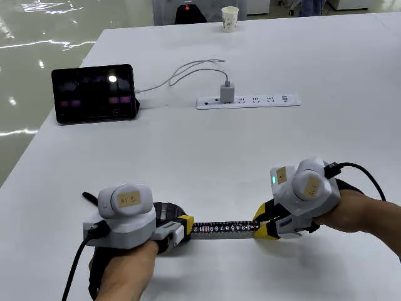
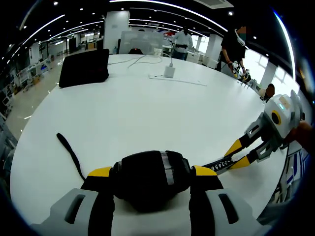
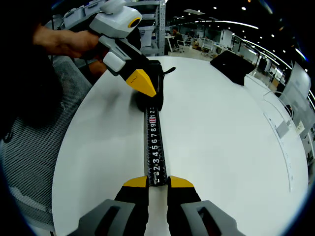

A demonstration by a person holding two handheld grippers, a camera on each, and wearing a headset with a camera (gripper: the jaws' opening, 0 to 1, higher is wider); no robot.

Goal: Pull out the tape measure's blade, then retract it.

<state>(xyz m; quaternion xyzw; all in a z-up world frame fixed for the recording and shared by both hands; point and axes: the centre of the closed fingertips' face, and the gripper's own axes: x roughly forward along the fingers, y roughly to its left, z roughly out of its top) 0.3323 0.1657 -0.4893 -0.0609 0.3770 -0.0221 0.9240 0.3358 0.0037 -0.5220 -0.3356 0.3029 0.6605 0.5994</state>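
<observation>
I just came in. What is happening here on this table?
A person is working a tape measure with two handheld grippers on a white table. The left gripper is shut on the black case and holds it down on the table. The right gripper pinches the end of the blade, which is drawn out a short way between the two. One frame cannot tell whether the blade is going out or back in.

The white table [image 1: 188,150] bears a tablet [image 1: 94,93], power strip [image 1: 249,100], paper cup [image 1: 230,19] and tape measure [image 2: 150,179].
</observation>
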